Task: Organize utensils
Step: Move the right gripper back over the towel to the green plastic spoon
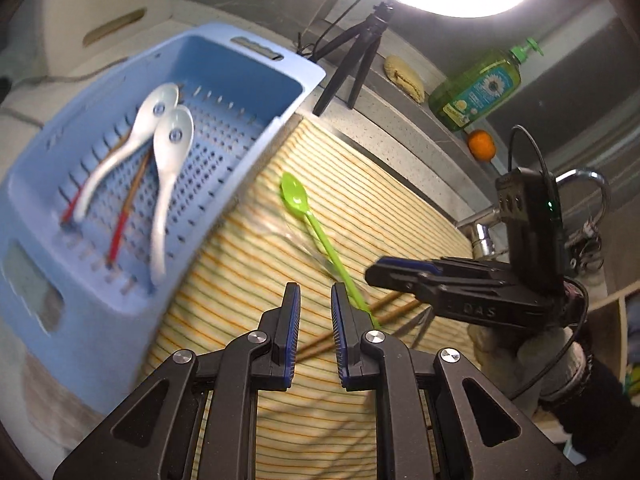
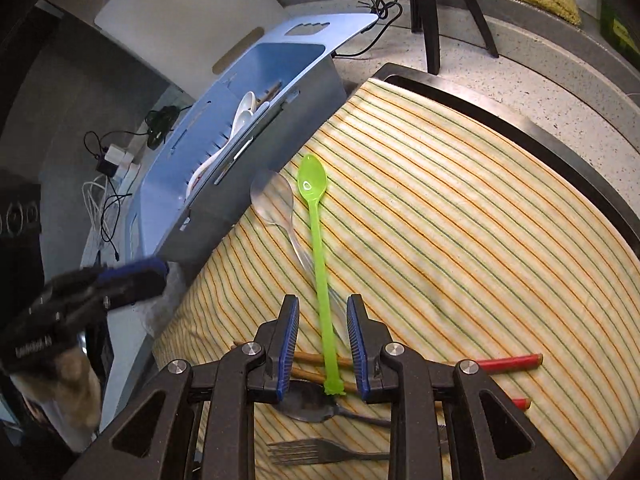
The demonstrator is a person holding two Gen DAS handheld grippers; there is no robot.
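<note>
Both grippers hover over the striped cloth, holding nothing, with the green spoon under the right one.

The right gripper point(image 2: 323, 320) has its jaws narrowly parted, and the green spoon point(image 2: 319, 248) runs up between them without touching either pad, its handle end lying over the chopsticks point(image 2: 506, 361) and its bowl pointing far. A clear plastic spoon point(image 2: 276, 204) lies just left of it, touching the blue basket point(image 2: 224, 216) that stands at the left edge of the striped cloth point(image 2: 460, 220). The left gripper point(image 1: 315, 312) also has a narrow gap between its jaws, which are empty. Only the right wrist view shows the metal spoon point(image 2: 316, 402) and fork point(image 2: 316, 452) near the camera; only the left wrist view looks down into the basket, where two white spoons point(image 1: 168, 160) lie across red-tipped chopsticks point(image 1: 120, 232).
</note>
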